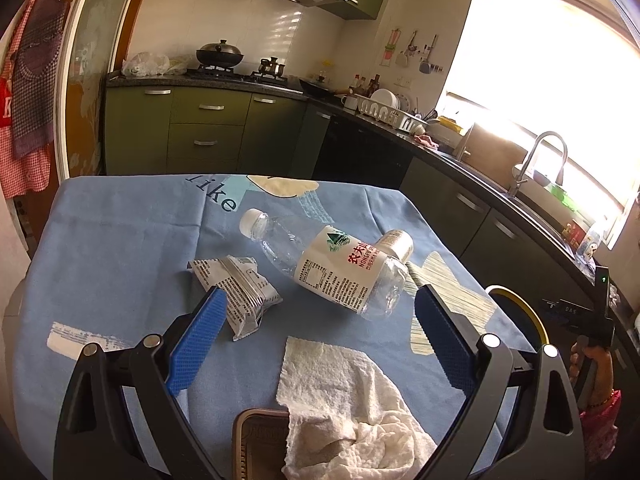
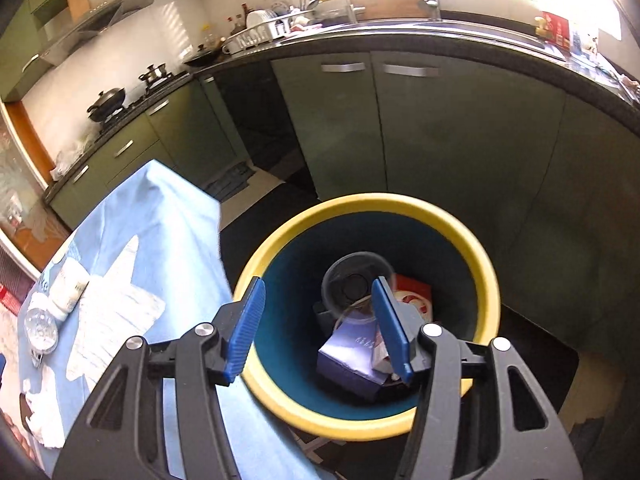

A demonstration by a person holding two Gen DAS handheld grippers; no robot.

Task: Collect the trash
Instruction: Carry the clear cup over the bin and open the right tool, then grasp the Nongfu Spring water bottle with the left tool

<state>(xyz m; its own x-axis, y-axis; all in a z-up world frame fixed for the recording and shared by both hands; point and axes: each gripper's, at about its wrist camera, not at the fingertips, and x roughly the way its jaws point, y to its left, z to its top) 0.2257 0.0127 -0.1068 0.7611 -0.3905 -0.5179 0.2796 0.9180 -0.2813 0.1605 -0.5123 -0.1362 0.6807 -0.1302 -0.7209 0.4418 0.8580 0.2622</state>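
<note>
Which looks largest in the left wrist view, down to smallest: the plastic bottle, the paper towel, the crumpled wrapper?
1. paper towel, though it lies nearest the camera, so this is unsure.
2. plastic bottle.
3. crumpled wrapper.

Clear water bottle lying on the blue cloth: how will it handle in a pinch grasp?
The water bottle looks empty, so probably light. Its thin clear wall looks dented, so it would likely buckle under pressure. Lying on its side, it may roll if nudged.

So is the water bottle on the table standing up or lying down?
Lying down. The bottle rests on its side on the blue cloth, white cap toward the far left, label facing up.
</note>
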